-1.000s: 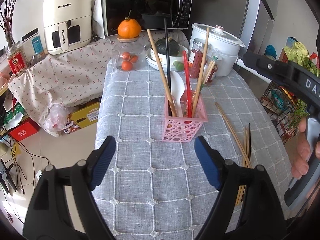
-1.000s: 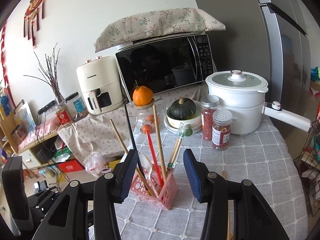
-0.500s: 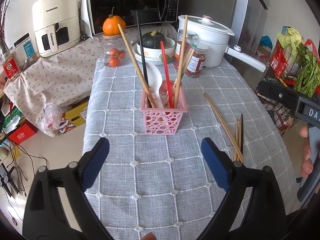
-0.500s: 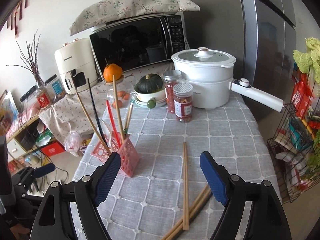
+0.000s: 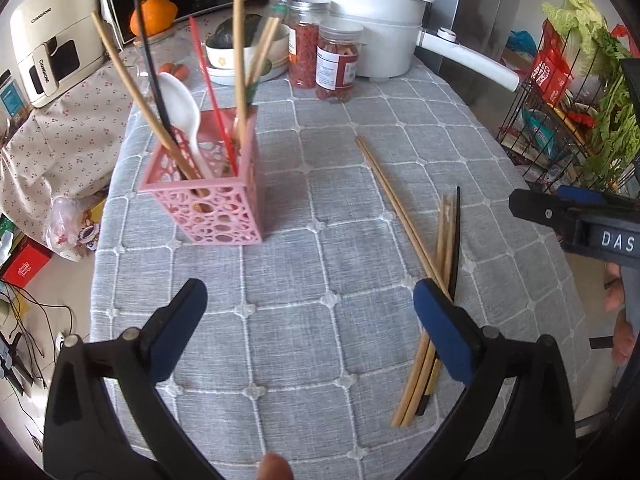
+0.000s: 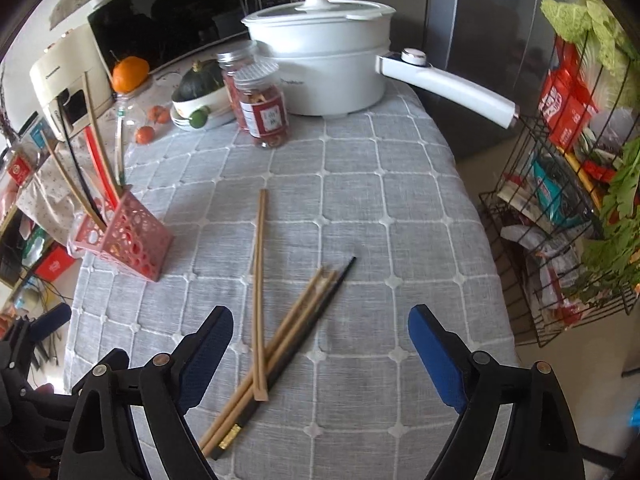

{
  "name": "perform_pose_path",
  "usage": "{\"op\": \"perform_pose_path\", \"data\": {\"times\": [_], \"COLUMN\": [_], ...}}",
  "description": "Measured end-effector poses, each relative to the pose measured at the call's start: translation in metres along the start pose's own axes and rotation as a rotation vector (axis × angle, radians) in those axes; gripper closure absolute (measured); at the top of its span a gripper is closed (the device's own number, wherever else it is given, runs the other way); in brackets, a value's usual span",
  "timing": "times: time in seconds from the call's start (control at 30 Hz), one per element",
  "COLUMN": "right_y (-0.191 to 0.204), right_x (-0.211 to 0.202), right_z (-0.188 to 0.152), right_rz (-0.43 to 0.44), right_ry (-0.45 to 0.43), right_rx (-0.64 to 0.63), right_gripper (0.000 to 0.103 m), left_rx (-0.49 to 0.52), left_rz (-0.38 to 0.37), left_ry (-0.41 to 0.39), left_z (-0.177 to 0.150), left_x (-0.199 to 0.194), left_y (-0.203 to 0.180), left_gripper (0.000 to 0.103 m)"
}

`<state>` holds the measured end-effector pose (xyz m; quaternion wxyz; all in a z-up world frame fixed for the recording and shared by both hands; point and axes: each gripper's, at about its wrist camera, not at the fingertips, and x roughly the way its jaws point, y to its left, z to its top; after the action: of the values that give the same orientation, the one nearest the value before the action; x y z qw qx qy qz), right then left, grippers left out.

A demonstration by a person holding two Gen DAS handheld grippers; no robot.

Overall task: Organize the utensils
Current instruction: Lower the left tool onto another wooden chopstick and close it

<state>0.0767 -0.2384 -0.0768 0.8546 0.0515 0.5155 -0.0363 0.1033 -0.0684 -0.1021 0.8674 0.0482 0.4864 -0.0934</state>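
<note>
Wooden chopsticks: four loose sticks, three tan wooden chopsticks [image 6: 260, 280] and one thin black chopstick [image 6: 316, 312], lie crossed on the grey checked cloth of the desk [image 6: 360, 184], just ahead of the right claw [image 6: 320, 356] and between its jaws in that view.
Pink holder: the pink perforated plastic basket [image 5: 212, 200] stands upright ahead and to the left of the left claw [image 5: 310, 326], already carrying several chopsticks and a white spoon [image 5: 184, 108].
Right claw: spread wide and opening further, nothing pinched, angled down over the lower ends of the pile.
Left claw: spread at its widest and opening too, empty; its right pad sits over the near part of the same sticks.
Risk, overlap: the sticks cross one another, so a pinch would probably take several at once or lever one aside.
Risk, flat lie: thin sticks on soft cloth may let the pads snag fabric or slip off.
Risk, crowding: both claws aim near the same pile and could collide.
Risk, basket: it looks light and top-heavy; a nudge while inserting could tip it.
</note>
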Motion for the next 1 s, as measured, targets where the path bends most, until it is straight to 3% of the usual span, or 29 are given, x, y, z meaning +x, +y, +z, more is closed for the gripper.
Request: {"op": "perform_pose_path", "data": {"times": [0.23,0.3,0.47,0.6,0.73,0.8,0.83,0.9,1.0], "right_y": [-0.044,-0.050,-0.056,-0.063,-0.067,-0.067,-0.067,-0.068,-0.070], "right_x": [0.017,0.023,0.033,0.036,0.037,0.038,0.038,0.039,0.040], "right_z": [0.002,0.001,-0.001,-0.001,0.000,0.001,0.001,0.000,0.000], "right_rz": [-0.035,-0.029,-0.034,-0.029,-0.007,-0.009,-0.010,-0.009,-0.003], "right_ry": [0.044,0.066,0.091,0.096,0.098,0.097,0.097,0.099,0.106], "right_rx": [0.089,0.094,0.074,0.096,0.118,0.119,0.120,0.126,0.148], "right_gripper": [0.012,0.012,0.012,0.012,0.012,0.012,0.012,0.012,0.012], "left_rx": [0.014,-0.018,-0.110,-0.116,-0.101,-0.105,-0.105,-0.093,-0.079], "left_rz": [0.075,0.091,0.080,0.038,0.008,-0.016,-0.018,-0.019,-0.037], "left_ry": [0.035,0.060,0.022,0.048,0.073,0.098,0.100,0.099,0.102], "left_z": [0.021,0.029,0.047,0.057,0.064,0.068,0.068,0.067,0.062], "left_x": [0.041,0.055,0.075,0.096,0.113,0.123,0.124,0.122,0.114], "left_y": [-0.037,-0.040,-0.043,-0.053,-0.060,-0.060,-0.060,-0.058,-0.054], "left_gripper": [0.000,0.001,0.004,0.031,0.049,0.071,0.074,0.090,0.092]}}
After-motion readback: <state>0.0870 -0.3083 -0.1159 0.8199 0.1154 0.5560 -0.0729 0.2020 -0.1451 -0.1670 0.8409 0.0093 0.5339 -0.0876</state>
